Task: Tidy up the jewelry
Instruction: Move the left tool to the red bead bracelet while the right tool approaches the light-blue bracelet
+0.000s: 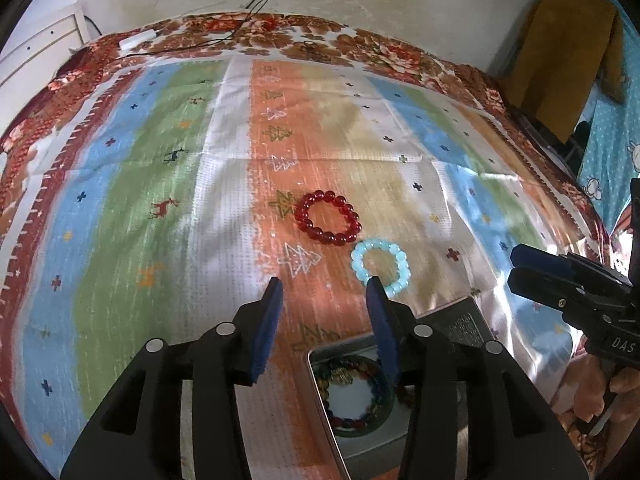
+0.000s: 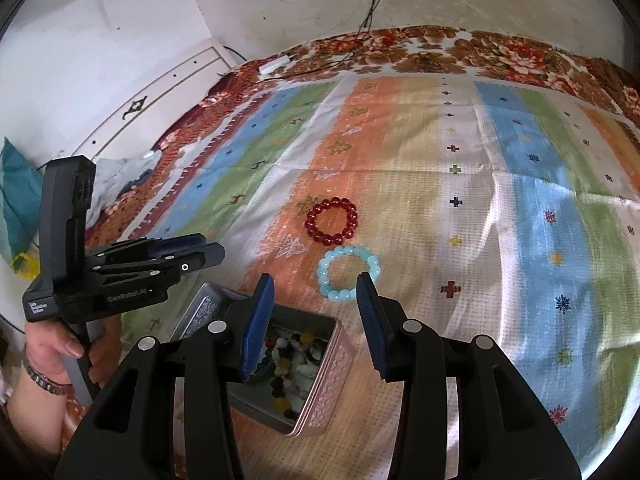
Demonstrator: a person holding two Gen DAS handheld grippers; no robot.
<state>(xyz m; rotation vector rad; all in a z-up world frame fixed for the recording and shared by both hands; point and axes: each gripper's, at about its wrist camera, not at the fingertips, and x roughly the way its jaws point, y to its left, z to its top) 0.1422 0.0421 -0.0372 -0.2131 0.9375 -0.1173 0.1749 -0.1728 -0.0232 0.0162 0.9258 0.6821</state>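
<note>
A red bead bracelet (image 1: 328, 217) lies on the striped cloth; it also shows in the right wrist view (image 2: 331, 221). A light blue bead bracelet (image 1: 381, 266) lies just right of and nearer than it, also seen in the right wrist view (image 2: 347, 274). A pink metal tin (image 2: 316, 396) stands open with several colourful beads inside; in the left wrist view the tin (image 1: 320, 392) holds a multicoloured bracelet. My left gripper (image 1: 326, 300) is open and empty above the tin. My right gripper (image 2: 316, 292) is open and empty, just short of the blue bracelet.
The striped cloth (image 1: 160, 200) covers a floral bedspread (image 1: 360, 44). A white power strip (image 1: 138, 38) with black cables lies at the far edge. A white cabinet (image 2: 160, 108) stands at the left. Yellow fabric (image 1: 568, 60) hangs at the right.
</note>
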